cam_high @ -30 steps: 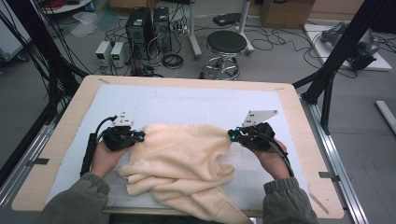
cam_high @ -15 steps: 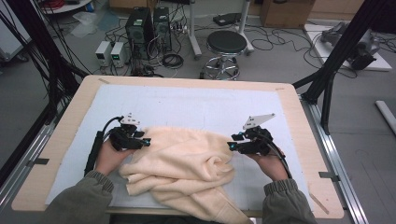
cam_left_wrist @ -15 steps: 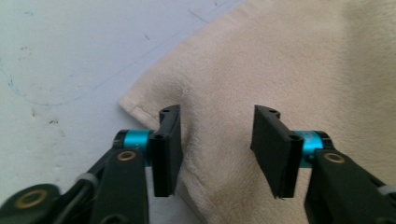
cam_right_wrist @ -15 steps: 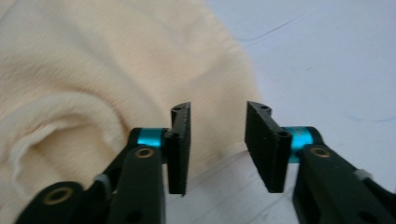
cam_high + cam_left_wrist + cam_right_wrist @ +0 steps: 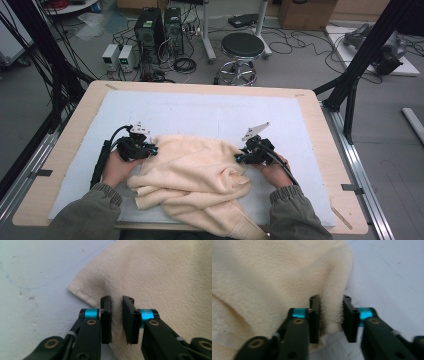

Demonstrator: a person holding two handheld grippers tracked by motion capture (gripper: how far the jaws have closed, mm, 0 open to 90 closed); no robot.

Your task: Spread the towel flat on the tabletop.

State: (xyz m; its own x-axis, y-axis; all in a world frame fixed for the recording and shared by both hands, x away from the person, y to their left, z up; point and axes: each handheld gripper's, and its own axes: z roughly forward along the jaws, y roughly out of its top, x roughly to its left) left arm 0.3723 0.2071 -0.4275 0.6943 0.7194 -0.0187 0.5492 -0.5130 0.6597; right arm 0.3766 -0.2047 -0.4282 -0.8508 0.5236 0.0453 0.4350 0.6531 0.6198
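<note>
Here, cream fluffy towel [image 5: 195, 182] rumpled in folds on the white tabletop [image 5: 200, 112], pinched between nearly closed left gripper [image 5: 150, 150] and right gripper [image 5: 239, 158] jaws, just closing.

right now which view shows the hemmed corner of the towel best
The left gripper view: the hemmed corner lies sharp against the white mat, just beyond the left tool. The high view shows the whole towel small; the right gripper view shows a fold, no hem.

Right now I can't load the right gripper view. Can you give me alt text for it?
The right gripper has its two black jaws closing around a raised fold at the edge of a cream towel, with the fold between the pads. The towel spreads to the left; the pale table surface lies to the right.
</note>
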